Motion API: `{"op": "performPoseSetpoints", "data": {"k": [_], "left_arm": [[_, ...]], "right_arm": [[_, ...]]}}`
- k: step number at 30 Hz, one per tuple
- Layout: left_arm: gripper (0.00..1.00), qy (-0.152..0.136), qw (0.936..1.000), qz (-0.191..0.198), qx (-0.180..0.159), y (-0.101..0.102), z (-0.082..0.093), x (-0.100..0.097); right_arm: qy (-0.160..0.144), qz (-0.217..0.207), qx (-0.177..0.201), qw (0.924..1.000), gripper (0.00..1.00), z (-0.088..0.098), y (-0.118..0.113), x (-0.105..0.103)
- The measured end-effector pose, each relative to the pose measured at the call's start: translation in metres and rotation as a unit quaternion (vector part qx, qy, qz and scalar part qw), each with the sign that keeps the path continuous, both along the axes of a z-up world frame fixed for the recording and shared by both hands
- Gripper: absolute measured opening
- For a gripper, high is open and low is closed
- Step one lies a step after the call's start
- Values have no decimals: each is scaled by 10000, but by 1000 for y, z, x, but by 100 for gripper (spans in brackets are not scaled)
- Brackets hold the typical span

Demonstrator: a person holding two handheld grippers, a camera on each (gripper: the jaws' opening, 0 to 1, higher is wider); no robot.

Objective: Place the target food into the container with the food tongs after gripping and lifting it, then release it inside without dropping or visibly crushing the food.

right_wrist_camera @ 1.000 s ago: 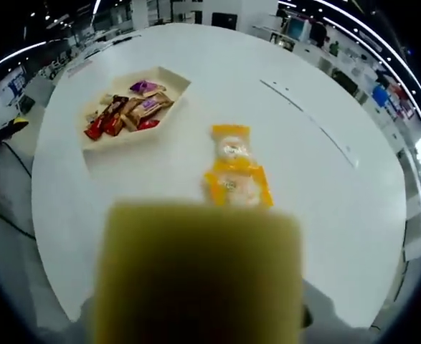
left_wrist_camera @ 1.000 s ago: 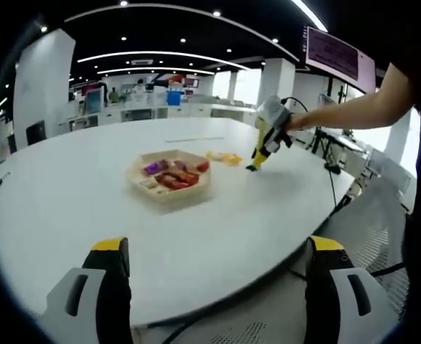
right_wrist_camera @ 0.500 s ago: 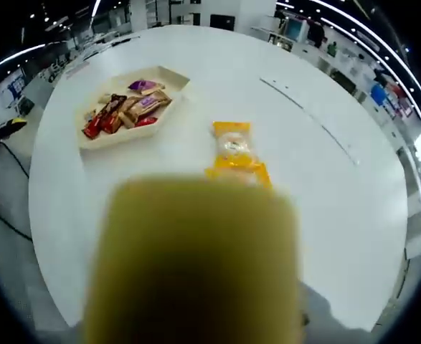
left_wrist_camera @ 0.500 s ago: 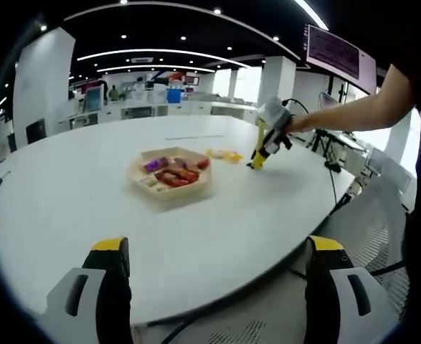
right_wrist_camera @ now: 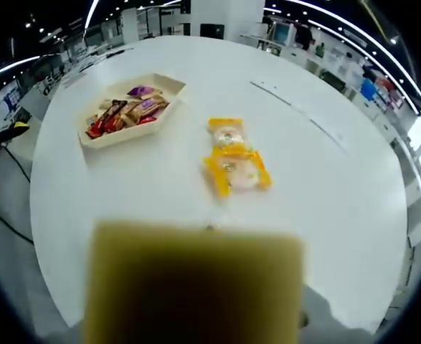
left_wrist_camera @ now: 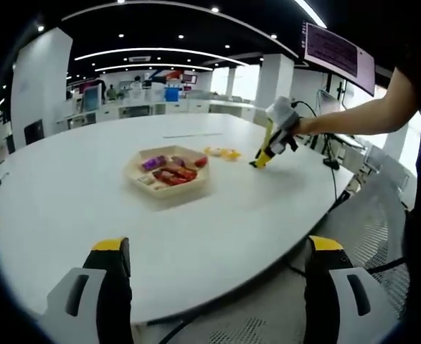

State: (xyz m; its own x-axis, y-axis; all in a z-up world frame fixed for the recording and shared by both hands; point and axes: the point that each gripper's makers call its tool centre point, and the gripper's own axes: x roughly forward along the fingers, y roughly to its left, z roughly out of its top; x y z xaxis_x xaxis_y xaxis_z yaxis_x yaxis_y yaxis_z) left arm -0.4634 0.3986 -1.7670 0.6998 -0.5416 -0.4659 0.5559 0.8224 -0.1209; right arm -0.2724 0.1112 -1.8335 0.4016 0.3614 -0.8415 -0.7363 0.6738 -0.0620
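worktop: I see plain white
tray: pale cream
wrappers in tray: red, purple, brown, as far as I can tell
two packets: orange-yellow with pale centres
tongs: yellow
left claw: grey, yellow-tipped, from my view

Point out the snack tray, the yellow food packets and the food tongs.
snack tray [right_wrist_camera: 95,140]: right gripper view, near rim.
yellow food packets [right_wrist_camera: 237,172]: right gripper view, middle of the nearer packet.
food tongs [left_wrist_camera: 264,154]: left gripper view, yellow lower blade.
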Motion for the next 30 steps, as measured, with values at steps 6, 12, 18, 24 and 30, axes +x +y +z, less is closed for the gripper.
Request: {"op": "performPoseSetpoints", "data": {"k": [6, 12, 18, 24, 30], "left_arm": [[98, 19, 10000, -46, 27, -1, -1, -1], [98, 38, 9999, -88, 40, -1, -1, -2], [98, 47, 9999, -112, 57, -1, -2, -3], [98, 46, 9999, -106, 50, -1, -2, -2], [98, 28, 9999, -109, 36, -1, -1, -3]], "right_arm": [[-24, -144, 6, 9999, 21, 1, -2, -3], [-20, -256, 72, 9996, 19, 2, -2, -4], [-21, -346, 176, 9992, 19, 6, 1, -1], [-63, -325, 228, 9992, 19, 16, 6, 2], [-134, -316, 211, 9992, 18, 30, 7, 8]]}}
